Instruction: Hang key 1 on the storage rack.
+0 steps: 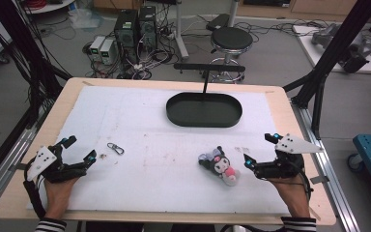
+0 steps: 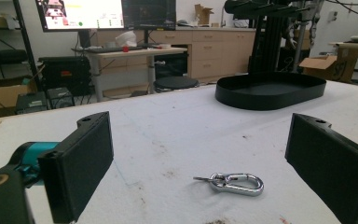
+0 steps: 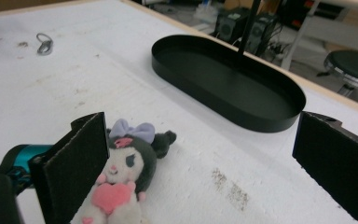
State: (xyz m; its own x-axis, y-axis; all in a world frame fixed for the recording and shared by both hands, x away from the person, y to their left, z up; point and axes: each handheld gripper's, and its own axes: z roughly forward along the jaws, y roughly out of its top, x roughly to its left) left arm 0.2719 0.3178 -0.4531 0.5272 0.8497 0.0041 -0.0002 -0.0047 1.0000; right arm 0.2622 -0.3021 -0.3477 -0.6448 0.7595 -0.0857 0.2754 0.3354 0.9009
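Silver carabiner clip (image 2: 235,182) lies between the spread-jawed left gripper (image 1: 79,151); right gripper (image 1: 259,151), jaws apart, sits beside plush doll (image 1: 220,166).

Small silver carabiner clip (image 2: 235,183) with a tiny ring at one end lies flat on the white mat, closed, near the front left of the counter. Plush doll (image 1: 221,166), black hood, purple bow, pink heart on a white belly, lies on its back front right, well apart from the clip.
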